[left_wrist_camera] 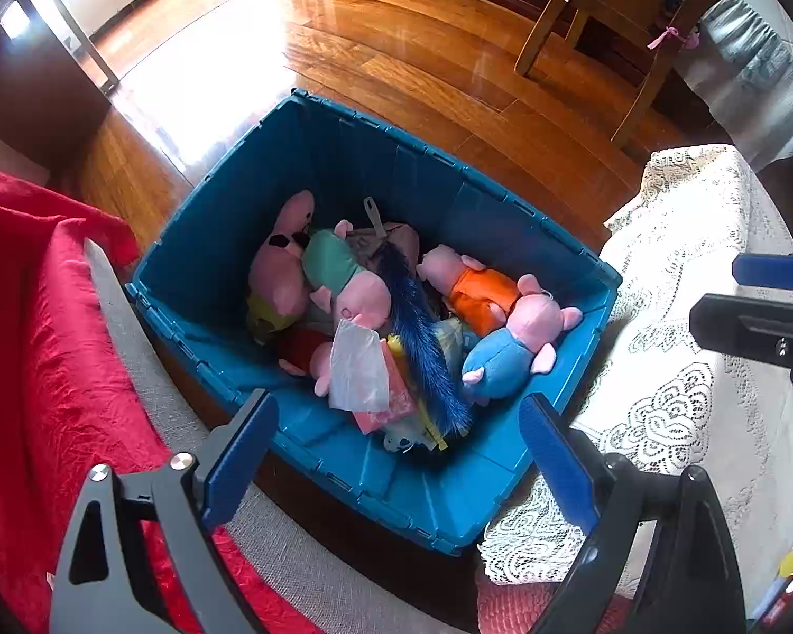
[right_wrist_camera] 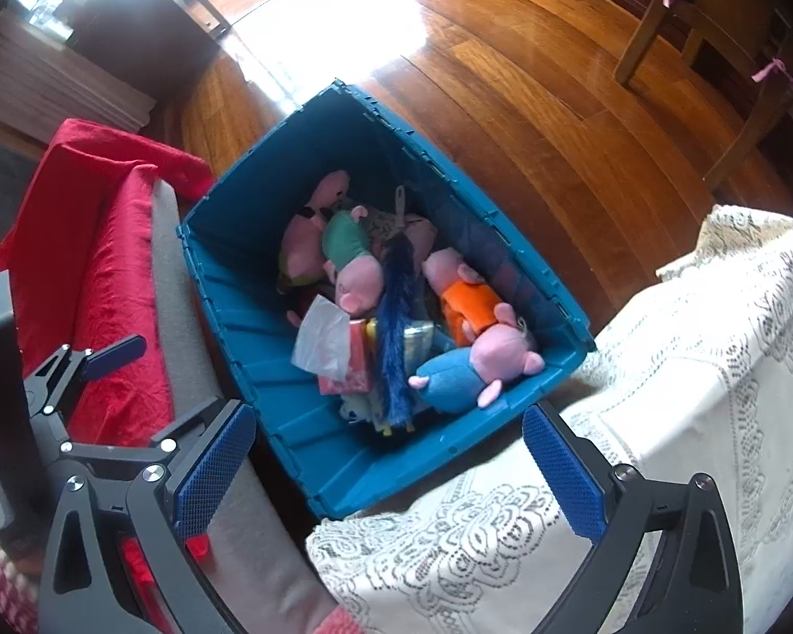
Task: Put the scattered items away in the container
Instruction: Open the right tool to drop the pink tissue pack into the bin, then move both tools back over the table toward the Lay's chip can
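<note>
A blue plastic crate (left_wrist_camera: 227, 222) stands on the wood floor; it also shows in the right wrist view (right_wrist_camera: 248, 243). Inside lie several pink pig plush toys: one in green (left_wrist_camera: 333, 264), one in orange (left_wrist_camera: 481, 296), one in blue (left_wrist_camera: 502, 359), plus a blue furry tail (left_wrist_camera: 423, 338), a clear plastic bag (left_wrist_camera: 357, 364) and small packets. My left gripper (left_wrist_camera: 396, 454) is open and empty, above the crate's near edge. My right gripper (right_wrist_camera: 391, 470) is open and empty, above the crate's near corner.
A sofa with a red blanket (left_wrist_camera: 37, 327) lies to the left. A white lace cover (left_wrist_camera: 703, 396) lies to the right. A wooden chair (left_wrist_camera: 608, 16) stands on the floor behind. The right gripper shows at the left view's right edge (left_wrist_camera: 766, 290).
</note>
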Demonstrator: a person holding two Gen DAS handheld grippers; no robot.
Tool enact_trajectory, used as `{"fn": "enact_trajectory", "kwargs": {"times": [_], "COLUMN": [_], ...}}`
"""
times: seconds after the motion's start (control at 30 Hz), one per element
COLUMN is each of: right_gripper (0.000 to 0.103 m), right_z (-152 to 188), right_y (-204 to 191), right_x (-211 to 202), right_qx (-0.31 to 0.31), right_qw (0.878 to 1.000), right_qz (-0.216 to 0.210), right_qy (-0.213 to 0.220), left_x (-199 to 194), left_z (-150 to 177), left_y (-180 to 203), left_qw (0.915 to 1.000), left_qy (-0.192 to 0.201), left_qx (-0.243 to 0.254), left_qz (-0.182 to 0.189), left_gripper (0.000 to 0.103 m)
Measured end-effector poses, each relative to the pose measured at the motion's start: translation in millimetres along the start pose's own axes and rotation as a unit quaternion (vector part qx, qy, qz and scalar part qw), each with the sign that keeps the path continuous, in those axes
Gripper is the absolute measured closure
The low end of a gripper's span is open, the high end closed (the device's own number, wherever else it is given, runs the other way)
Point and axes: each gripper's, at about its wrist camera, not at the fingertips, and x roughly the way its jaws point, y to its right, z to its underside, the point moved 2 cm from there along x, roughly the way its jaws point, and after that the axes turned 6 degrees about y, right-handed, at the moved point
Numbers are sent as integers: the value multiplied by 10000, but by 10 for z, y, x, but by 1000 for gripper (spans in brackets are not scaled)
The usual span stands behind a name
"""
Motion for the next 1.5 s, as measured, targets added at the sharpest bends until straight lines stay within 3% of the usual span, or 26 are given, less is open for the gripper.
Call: {"fn": "enact_trajectory", "kwargs": {"times": [0.4, 0.73, 0.93, 1.27, 1.5], "right_gripper": [0, 0, 0, 0, 0], "right_z": [332, 1221, 2005, 3569, 4596], "right_y": [509, 1583, 2259, 3344, 3813], "right_x": [-455, -1131, -1618, -2588, -3093], "right_qx": [583, 1667, 2309, 3495, 4089], "right_qw": [9970, 9814, 9642, 9185, 8872], "right_qz": [334, 700, 1000, 1320, 1566], "right_qy": [377, 642, 831, 1297, 1452], "left_x": [-398, -768, -1000, -1483, -1798], "left_z": [-137, 55, 361, 1141, 1731], "left_y": [738, 1993, 2990, 4784, 5793], "left_qw": [9974, 9854, 9701, 9344, 9115], "left_qy": [384, 491, 514, 583, 569], "left_qx": [582, 1556, 2231, 3281, 3777], "left_qz": [178, 495, 804, 1261, 1524], "left_gripper": [10, 10, 10, 10, 10]}}
